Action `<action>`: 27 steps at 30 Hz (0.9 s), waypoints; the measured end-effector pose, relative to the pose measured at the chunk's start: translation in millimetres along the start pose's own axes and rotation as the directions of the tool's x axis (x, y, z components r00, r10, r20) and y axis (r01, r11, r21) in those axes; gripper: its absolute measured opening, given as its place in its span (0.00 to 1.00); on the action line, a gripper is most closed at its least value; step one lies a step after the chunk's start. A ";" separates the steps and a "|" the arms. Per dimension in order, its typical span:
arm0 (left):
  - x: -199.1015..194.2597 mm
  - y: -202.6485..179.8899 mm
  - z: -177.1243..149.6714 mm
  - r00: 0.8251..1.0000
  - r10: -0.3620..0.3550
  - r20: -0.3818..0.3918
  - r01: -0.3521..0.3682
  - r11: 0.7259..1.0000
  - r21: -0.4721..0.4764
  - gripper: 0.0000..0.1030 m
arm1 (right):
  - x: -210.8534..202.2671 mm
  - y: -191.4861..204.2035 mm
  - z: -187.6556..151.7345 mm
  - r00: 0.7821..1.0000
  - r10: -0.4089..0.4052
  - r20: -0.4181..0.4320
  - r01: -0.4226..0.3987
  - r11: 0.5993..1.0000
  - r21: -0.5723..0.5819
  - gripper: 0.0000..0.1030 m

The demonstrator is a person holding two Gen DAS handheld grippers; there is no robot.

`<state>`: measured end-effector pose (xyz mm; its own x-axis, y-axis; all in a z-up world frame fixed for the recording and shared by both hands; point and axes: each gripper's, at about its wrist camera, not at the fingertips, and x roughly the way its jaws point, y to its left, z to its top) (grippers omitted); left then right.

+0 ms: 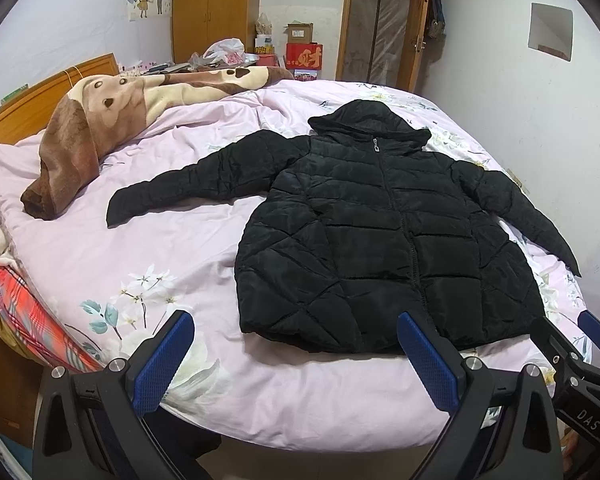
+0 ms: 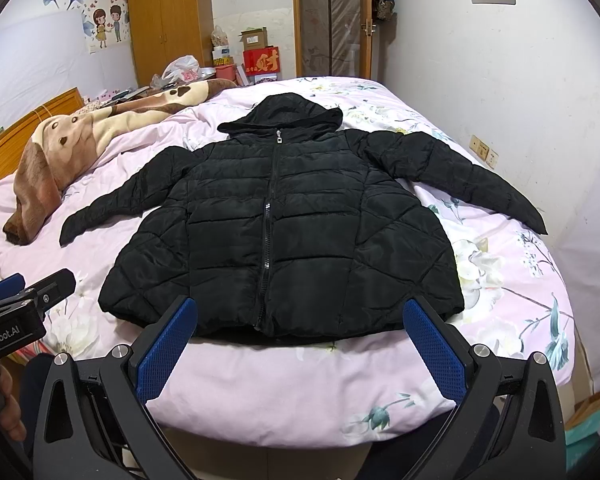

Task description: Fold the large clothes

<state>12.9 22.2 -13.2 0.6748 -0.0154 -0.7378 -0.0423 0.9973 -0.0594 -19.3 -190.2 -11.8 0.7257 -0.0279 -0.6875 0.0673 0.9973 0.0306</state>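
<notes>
Black and quilted, the jacket (image 2: 280,232) lies face up on the pink floral bed (image 2: 308,384), zipped to the collar, hood (image 2: 288,114) flat above it and both sleeves thrown out to the sides. Its hem sits just short of the near edge of the mattress. A brown blanket (image 1: 100,120) is heaped along the headboard side, well apart from the coat.

Both tools hang in front of that hem, off the cloth. The left gripper (image 1: 296,364) has its blue pads (image 1: 162,364) spread wide with nothing between them; it sits toward the coat's left hem corner. The right gripper (image 2: 300,350) is likewise gaping and empty, roughly centred on the zipper's bottom end. Neither touches the fabric as far as I can see.

To my eye no fold has been made yet: the garment is only laid out, so this is the very start, the approach before a first grasp. The next move probably wants a sleeve (image 1: 188,184) brought across the chest, or a side panel taken in. Either way each tool must reach well forward, nip the thick padded cloth firmly, and lift enough that the puffy layers don't drag and bunch. The slick shell may slip from a shallow pinch.
</notes>
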 end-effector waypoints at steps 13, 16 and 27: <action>0.5 1.0 2.5 1.000 -0.007 -0.005 0.007 1.000 -0.012 0.99 | 0.4 -0.2 -0.2 1.000 0.004 -0.004 -0.004 1.000 -0.002 1.00; 2.2 1.4 3.6 1.000 -0.003 -0.007 0.003 1.000 -0.010 0.99 | 0.6 0.0 -0.4 1.000 0.004 -0.005 -0.004 1.000 -0.003 1.00; 5.8 3.7 4.0 1.000 0.001 -0.013 -0.001 1.000 -0.011 0.99 | 3.2 0.8 -0.2 1.000 0.000 -0.009 0.000 1.000 -0.004 1.00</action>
<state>19.6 26.1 -15.0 0.6648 -0.0152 -0.7469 -0.0512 0.9965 -0.0658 -17.1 -189.5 -14.1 0.7198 -0.0271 -0.6937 0.0645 0.9975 0.0280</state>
